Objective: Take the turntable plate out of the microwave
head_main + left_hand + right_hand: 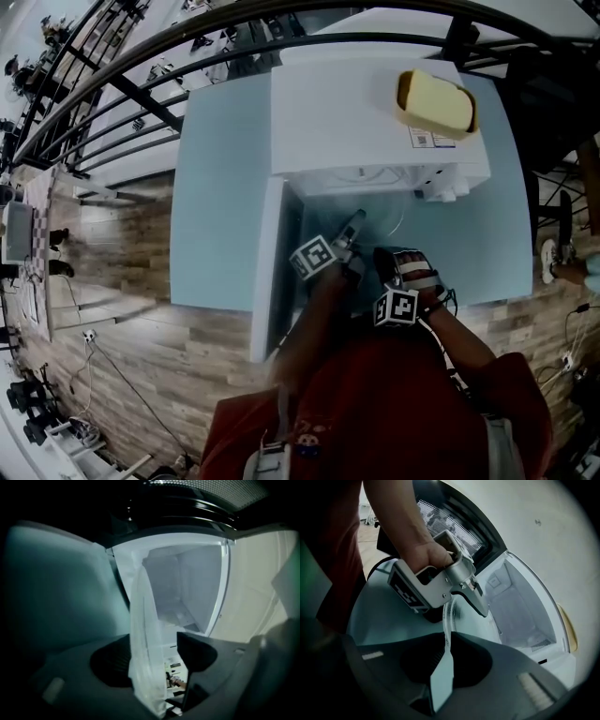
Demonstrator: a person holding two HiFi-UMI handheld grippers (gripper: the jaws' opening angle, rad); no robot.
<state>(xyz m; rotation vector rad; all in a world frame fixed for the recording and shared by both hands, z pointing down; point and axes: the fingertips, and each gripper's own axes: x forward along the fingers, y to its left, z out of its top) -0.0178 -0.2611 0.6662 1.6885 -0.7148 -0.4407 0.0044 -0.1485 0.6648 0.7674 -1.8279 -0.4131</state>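
**A:** Left tool (154, 660) status?

**B:** Jaws are set wide. The turntable plate (143, 620) is straddled on edge between them, nearer the jaw at the view's left. No pad is seen pressed on it, so nothing is carried by that tool.

**A:** Plate orientation?

**B:** It is stood on edge and seen as a thin strip from both tools. Its plane is run along the line from one tool to the other. The far rim sits inside the left tool's gap and the near rim is taken by the right tool.

**A:** Right tool (447, 644)?

**B:** Jaws are narrow and clamped on the plate's rim. The plate rises straight ahead of its jaws to the left tool just beyond. The whole load is judged to be carried here.

**A:** Microwave (375, 112)?

**B:** The cavity (520, 606) is seen beyond and to the right of both tools, with no plate inside and the door (267, 272) swung open at the left. The plate is judged to be already clear of it, above the counter (225, 187).

**A:** Next move?

**B:** Likely the plate is to be tipped flat and set down. The right tool is the nearer one and the only one gripping. The left tool's gap must be kept in line with the plate's plane, or the rim could be knocked.
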